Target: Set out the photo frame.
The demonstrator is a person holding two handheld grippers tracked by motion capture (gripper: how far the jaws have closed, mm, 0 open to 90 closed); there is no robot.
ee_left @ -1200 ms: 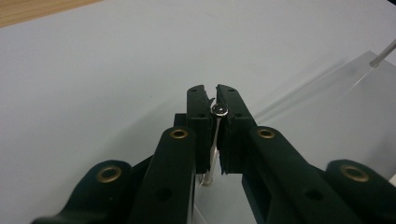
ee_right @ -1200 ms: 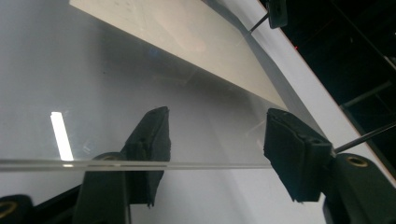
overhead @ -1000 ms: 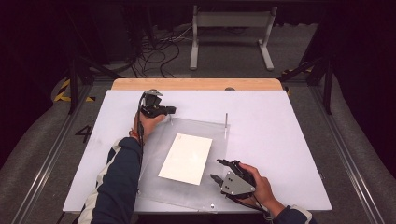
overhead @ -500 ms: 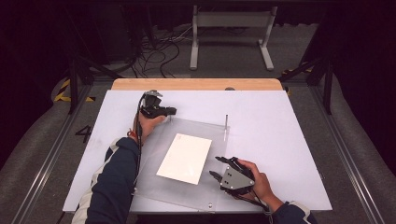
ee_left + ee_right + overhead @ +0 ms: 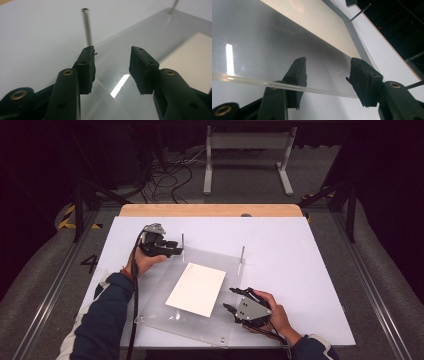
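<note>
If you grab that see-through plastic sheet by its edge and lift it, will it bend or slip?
The clear plastic sheet looks thick-edged and flat, so probably stiff. Its glossy surface may slip. The white paper lying on it would likely slide off if tilted.

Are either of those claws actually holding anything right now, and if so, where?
No. The left claw has just been opening, nothing between its jaws, beside the metal pin. The right claw stands open astride the clear plate's near edge, not pinching it.

My clear plastic sheet (image 5: 200, 290) lies flat on the white table (image 5: 310, 265), with a white paper (image 5: 196, 289) under its middle.
</note>
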